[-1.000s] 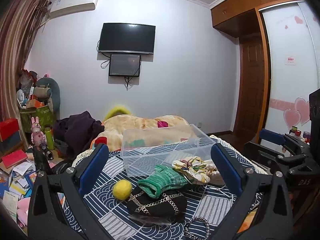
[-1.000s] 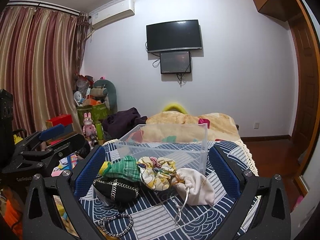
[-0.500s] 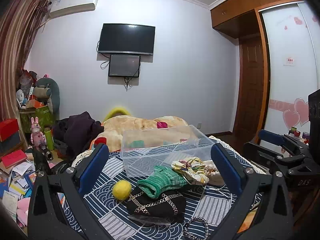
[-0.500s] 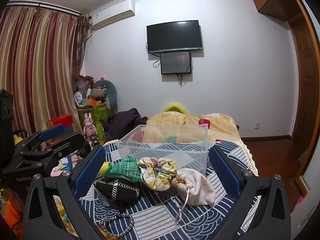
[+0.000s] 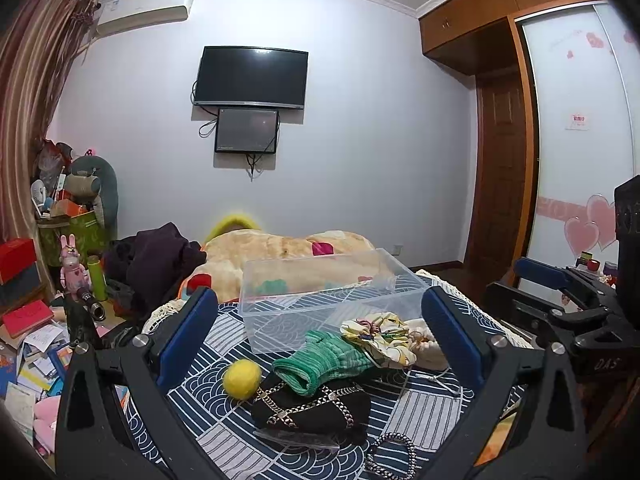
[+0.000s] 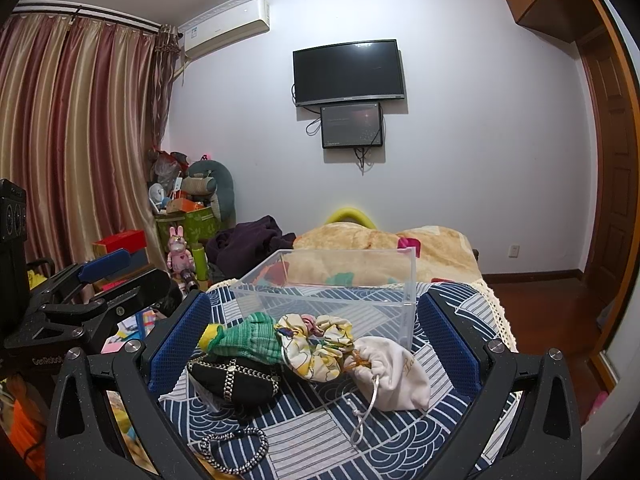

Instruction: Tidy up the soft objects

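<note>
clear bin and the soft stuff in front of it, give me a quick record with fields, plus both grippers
surface: blue and white patterned cloth
clear bin: upright, open top, looks empty, behind the pile
green knit item: lying on the black pouch
floral scrunchie: between green knit item and white drawstring bag
yellow ball: on the cloth, left of the black pouch
braided cord loop: nearest edge of the cloth
left gripper: open, holding nothing
right gripper: open, holding nothing
items in bin: none seen
</note>
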The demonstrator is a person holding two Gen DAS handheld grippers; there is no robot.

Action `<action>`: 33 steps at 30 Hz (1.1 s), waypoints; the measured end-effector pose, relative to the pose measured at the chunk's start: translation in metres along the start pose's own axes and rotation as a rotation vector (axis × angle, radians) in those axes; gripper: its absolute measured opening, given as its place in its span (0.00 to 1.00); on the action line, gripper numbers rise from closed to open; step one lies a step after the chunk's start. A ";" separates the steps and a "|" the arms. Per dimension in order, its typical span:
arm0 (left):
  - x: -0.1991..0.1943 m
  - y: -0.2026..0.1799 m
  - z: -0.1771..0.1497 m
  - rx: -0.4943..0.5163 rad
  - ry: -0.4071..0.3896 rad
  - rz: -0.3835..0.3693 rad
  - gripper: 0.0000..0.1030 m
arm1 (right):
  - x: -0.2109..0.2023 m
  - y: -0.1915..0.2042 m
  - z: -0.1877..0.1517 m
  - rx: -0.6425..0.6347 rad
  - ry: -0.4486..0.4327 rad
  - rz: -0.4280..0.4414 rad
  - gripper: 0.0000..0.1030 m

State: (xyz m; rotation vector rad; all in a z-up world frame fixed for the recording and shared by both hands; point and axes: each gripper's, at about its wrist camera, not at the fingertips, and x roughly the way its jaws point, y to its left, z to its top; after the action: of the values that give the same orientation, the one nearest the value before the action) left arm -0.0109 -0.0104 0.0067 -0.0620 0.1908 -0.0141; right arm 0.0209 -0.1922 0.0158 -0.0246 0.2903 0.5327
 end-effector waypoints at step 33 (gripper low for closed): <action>0.087 0.089 -0.052 -0.190 0.267 0.146 0.81 | 0.049 -0.047 -0.037 0.107 0.181 -0.138 0.96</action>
State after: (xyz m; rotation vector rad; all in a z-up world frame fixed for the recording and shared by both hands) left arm 0.0650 0.0731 -0.0659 -0.2358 0.4628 0.1426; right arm 0.0748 -0.2121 -0.0356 0.0112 0.4898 0.3772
